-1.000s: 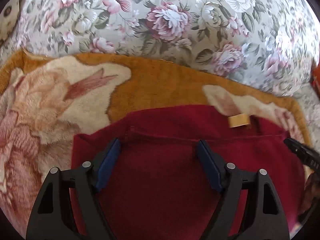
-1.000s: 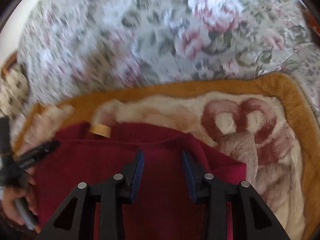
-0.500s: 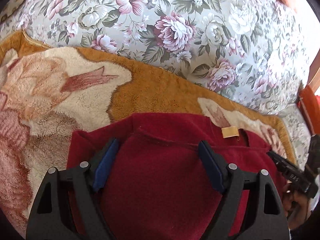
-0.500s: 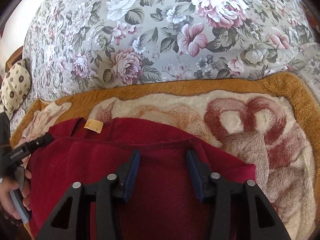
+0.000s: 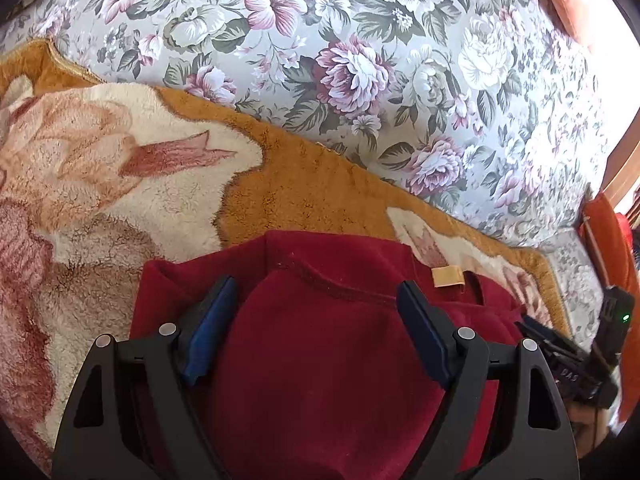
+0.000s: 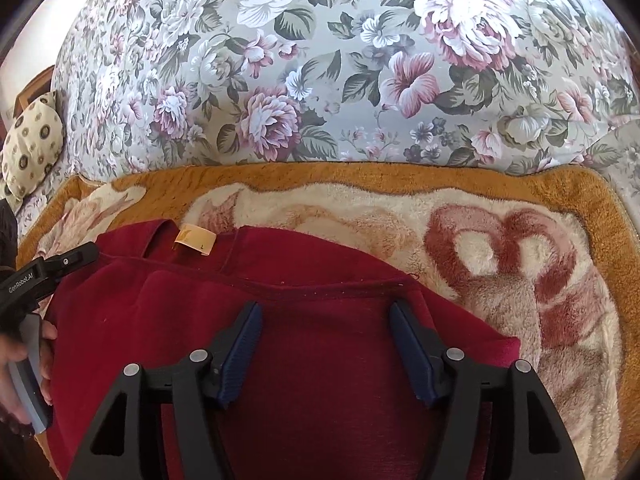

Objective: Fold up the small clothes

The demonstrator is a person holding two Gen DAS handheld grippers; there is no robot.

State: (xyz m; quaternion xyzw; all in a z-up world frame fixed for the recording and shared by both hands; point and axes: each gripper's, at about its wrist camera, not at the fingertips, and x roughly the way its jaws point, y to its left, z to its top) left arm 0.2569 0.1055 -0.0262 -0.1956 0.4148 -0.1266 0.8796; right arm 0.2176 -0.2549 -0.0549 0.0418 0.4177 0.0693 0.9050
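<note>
A dark red garment with a tan neck label lies folded on a fleece blanket; it also shows in the right wrist view with its label. My left gripper is open above the garment's left part, nothing between its blue pads. My right gripper is open above the right part, also empty. The right gripper's body shows at the left view's right edge, and the left gripper's body at the right view's left edge.
The orange-edged fleece blanket lies on a floral bedspread. A dotted cushion sits far left. An orange object stands at the right.
The right gripper's jaws have widened over the last second. Both views have drawn closer to the garment, and its upper layer now sits a little bunched between the left gripper's fingers.
</note>
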